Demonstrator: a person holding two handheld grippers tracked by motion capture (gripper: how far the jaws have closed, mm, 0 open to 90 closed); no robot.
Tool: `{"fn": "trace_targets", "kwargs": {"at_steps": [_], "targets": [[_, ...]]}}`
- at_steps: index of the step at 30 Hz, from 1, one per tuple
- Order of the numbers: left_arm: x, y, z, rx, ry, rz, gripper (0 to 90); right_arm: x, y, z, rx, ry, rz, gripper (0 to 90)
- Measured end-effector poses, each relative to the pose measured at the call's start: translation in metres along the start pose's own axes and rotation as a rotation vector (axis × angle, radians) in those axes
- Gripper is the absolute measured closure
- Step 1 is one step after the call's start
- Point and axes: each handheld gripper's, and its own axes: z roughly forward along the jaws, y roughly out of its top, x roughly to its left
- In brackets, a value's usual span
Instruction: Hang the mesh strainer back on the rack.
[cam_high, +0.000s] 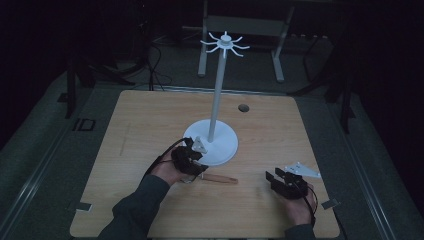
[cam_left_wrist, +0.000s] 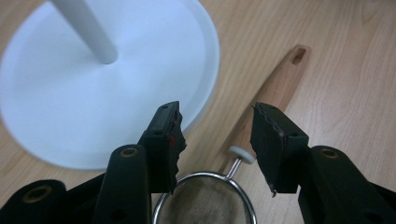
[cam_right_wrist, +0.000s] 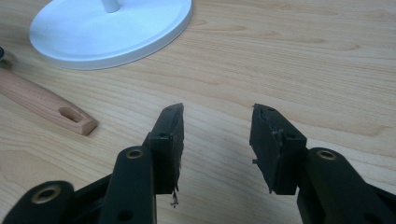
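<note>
where jaws gape: one strainer (cam_left_wrist: 205, 198), seemingly untouched.

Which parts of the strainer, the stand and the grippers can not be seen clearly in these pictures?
- Strainer: in the left gripper view the bottom edge cuts off its mesh bowl; in the high view the left gripper covers the bowl.
- Stand: in the right gripper view the top edge cuts off its pole.
- Right gripper: in the high view, too dark to judge its jaws.
</note>
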Motion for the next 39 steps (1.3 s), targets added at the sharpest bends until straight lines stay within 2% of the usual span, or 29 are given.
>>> {"fn": "trace_targets", "kwargs": {"at_steps": [8,17,23,26,34,37,39], "targets": [[-0.007,0.006,0.016,0.061,-0.024,0.053,53.1,-0.001,0.0,0.0,-0.003,0.0,0.001,53.6],[-0.018,0.009,0.032,0.109,-0.087,0.078,58.5,-0.001,0.0,0.0,-0.001,-0.003,0.004,52.2],[-0.021,0.011,0.045,0.173,-0.096,0.104,61.5,-0.001,-0.001,0.0,-0.003,-0.007,0.004,51.4],[-0.021,0.012,0.046,0.188,-0.11,0.095,62.3,-0.001,-0.001,0.0,-0.001,-0.008,0.008,51.2],[-0.025,0.015,0.044,0.251,-0.127,0.107,66.8,0.0,-0.002,0.002,0.006,-0.007,0.007,51.1],[-0.027,0.018,0.045,0.284,-0.106,0.14,65.4,-0.001,-0.002,0.002,0.008,-0.006,0.007,51.1],[-0.027,0.018,0.046,0.294,-0.091,0.145,63.5,-0.001,-0.002,0.003,0.008,-0.005,0.009,51.0]]}}
